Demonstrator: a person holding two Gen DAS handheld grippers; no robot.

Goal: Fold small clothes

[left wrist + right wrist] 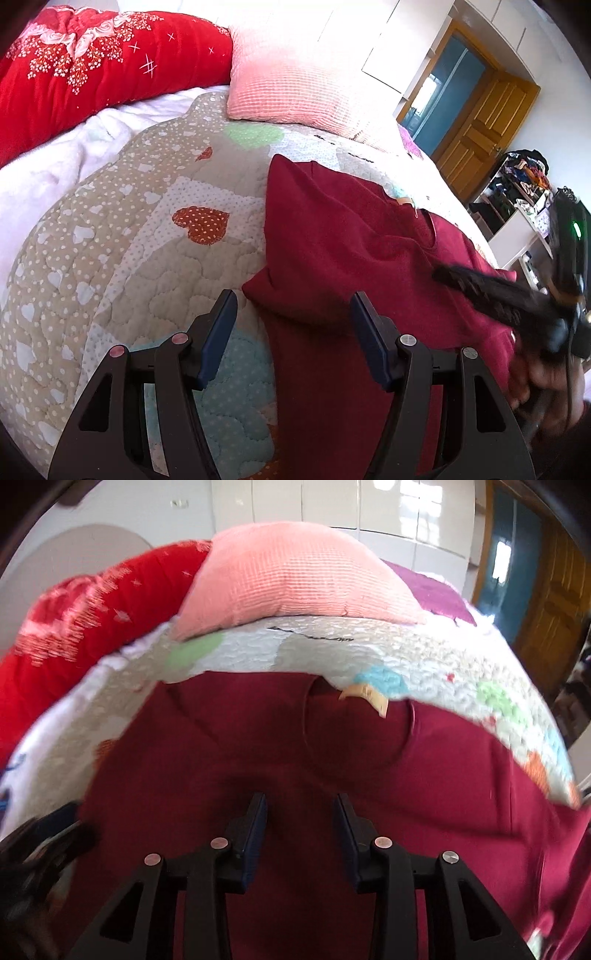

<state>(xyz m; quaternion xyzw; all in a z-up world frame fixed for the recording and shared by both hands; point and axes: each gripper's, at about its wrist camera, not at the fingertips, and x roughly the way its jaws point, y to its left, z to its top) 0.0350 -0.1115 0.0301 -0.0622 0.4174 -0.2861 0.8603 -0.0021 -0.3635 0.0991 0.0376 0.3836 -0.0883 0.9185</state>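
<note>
A: Maroon garment (343, 236) — where does it lie for you?

B: Spread on the quilted bedspread (147, 221) of the bed, below the pink pillow (295, 88).

A: Your left gripper (293, 317)?

B: Your jaws stand wide apart over the garment's edge, gripping nothing.

A: And your right gripper (300, 805)?

B: Partly apart above the cloth, nothing between them.

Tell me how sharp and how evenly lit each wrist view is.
Left wrist view: quilt and maroon garment are sharp; the right gripper at the edge is motion-smeared; the pink pillow and wall are blown out. Right wrist view: soft motion blur across the red blanket and bedding, with glare on the glossy cabinets.
</note>
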